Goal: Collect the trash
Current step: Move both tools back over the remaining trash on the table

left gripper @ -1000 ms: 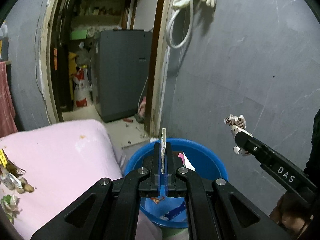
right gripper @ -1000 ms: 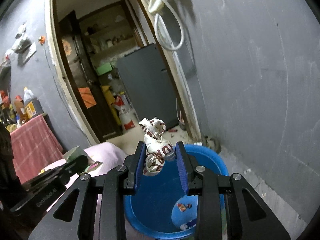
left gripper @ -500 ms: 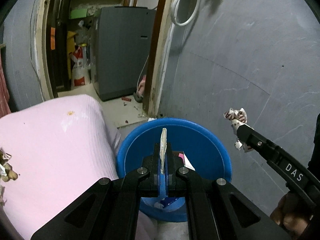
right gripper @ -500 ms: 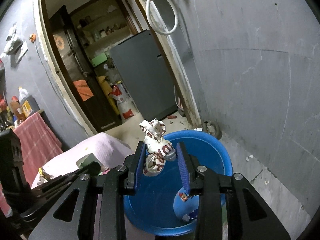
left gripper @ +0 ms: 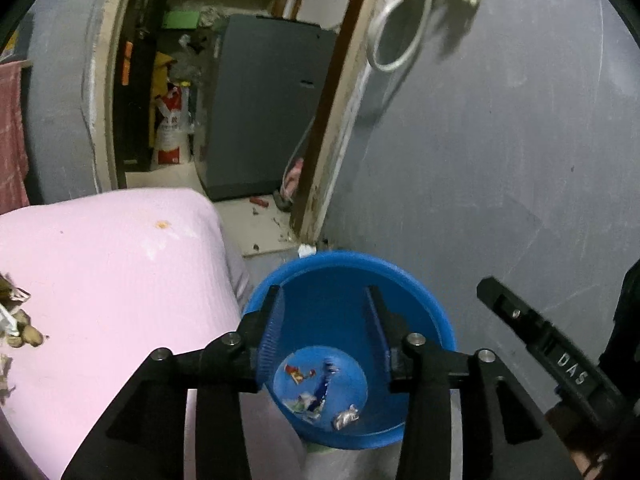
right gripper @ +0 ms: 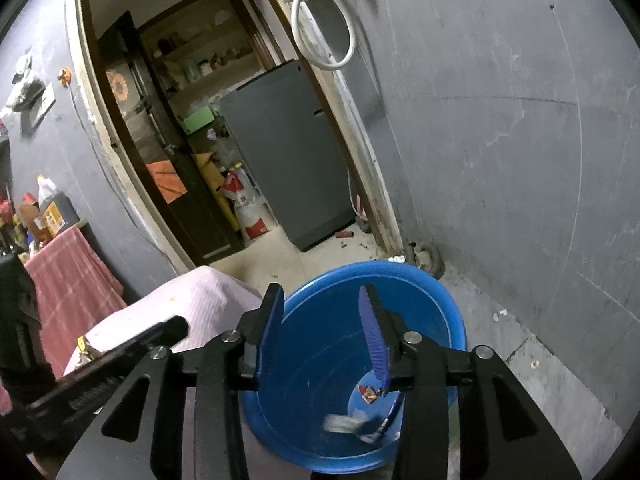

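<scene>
A blue plastic bucket (left gripper: pixel 416 292) stands on the floor beside a pink-covered table. My left gripper (left gripper: pixel 325 312) is open and empty above the bucket. Several scraps of trash (left gripper: pixel 316 396) lie on the bucket's bottom. My right gripper (right gripper: pixel 322 320) is also open and empty above the bucket (right gripper: pixel 440 292); a blurred wrapper (right gripper: pixel 340 422) shows low inside it. The right gripper's finger shows in the left wrist view (left gripper: pixel 532 336). More trash (left gripper: pixel 16 328) lies at the left edge of the pink cloth (left gripper: pixel 112 272).
A grey wall (left gripper: pixel 500 140) stands right behind the bucket. A doorway (right gripper: pixel 208 152) opens to a back room with a grey appliance (left gripper: pixel 264 108). A red checked cloth (right gripper: pixel 68 276) hangs at the left. A white cable (right gripper: pixel 324 32) hangs on the wall.
Both grippers opened. The flat scrap left the left gripper and the crumpled wrapper left the right gripper; both fell into the bucket.
</scene>
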A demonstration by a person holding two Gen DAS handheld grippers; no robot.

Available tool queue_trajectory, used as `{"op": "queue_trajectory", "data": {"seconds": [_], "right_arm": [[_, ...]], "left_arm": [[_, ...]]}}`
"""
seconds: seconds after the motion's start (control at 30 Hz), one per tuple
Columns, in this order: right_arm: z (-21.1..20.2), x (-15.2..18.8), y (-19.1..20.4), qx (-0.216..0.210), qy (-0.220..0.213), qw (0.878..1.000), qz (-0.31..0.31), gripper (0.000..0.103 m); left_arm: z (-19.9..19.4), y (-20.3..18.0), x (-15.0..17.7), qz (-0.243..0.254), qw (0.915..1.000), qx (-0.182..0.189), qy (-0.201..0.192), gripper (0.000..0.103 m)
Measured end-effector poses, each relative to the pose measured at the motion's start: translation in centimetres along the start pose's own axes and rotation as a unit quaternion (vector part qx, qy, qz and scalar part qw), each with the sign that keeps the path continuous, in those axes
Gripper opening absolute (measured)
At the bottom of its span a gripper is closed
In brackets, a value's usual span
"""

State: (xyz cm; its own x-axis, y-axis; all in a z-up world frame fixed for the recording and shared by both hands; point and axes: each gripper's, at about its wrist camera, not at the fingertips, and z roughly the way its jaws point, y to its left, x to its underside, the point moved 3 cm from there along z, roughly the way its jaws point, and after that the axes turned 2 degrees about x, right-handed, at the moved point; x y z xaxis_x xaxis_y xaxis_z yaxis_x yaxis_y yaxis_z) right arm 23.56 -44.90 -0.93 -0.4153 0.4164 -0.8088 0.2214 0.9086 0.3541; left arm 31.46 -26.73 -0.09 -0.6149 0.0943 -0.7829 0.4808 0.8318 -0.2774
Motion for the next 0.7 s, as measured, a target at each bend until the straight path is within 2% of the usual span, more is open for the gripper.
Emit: {"op": "queue_trajectory", "data": {"seconds": [0.07, 0.13, 0.17, 0.23, 0.3, 0.33, 0.4, 0.5, 0.57, 0.7], "right_arm": [[-0.4, -0.2, 0.4, -0.004, -0.012, 1.0, -0.004, 0.042], [-1.0, -0.5, 0.8, -0.009, -0.029, 0.999, -0.008, 0.051], [-1.5, -0.6, 1.2, -0.014, -0.043, 0.999, -0.012, 0.055], [-2.3, -1.0, 1.9, -0.022, -0.064, 0.998, -0.019, 0.057], [-3.1, -1.2, 3.0, -0.031, -0.087, 0.995, -0.031, 0.067], [-3.6, -1.3, 3.5, -0.034, -0.1, 0.994, -0.037, 0.076], [-4.4, -1.4, 4.7, -0.047, -0.124, 0.99, -0.047, 0.079], [-5.3, -1.5, 6.6, -0.067, -0.149, 0.984, -0.066, 0.088], [-5.8, -1.4, 8.0, -0.079, -0.167, 0.98, -0.078, 0.1], [-6.7, -1.1, 10.9, -0.112, -0.194, 0.97, -0.096, 0.103]], "left_arm": [[-1.0, 0.1, -0.6, -0.003, 0.9999, -0.005, -0.013, 0.045], [-2.7, 0.6, -1.3, -0.005, 0.9991, -0.015, -0.038, 0.06], [-3.3, 0.7, -1.6, -0.005, 0.9986, -0.02, -0.049, 0.063], [-5.2, 1.3, -2.2, -0.003, 0.9965, -0.035, -0.075, 0.077], [-7.1, 2.1, -2.6, -0.003, 0.9938, -0.051, -0.099, 0.087], [-8.0, 2.5, -2.8, -0.003, 0.9922, -0.059, -0.11, 0.091], [-9.6, 3.4, -3.0, -0.003, 0.9891, -0.073, -0.128, 0.097], [-12.6, 5.1, -3.2, -0.004, 0.9824, -0.098, -0.159, 0.099], [-14.1, 5.9, -3.1, -0.003, 0.9794, -0.107, -0.171, 0.1], [-17.3, 8.0, -2.8, -0.002, 0.9704, -0.136, -0.2, 0.101]]}}
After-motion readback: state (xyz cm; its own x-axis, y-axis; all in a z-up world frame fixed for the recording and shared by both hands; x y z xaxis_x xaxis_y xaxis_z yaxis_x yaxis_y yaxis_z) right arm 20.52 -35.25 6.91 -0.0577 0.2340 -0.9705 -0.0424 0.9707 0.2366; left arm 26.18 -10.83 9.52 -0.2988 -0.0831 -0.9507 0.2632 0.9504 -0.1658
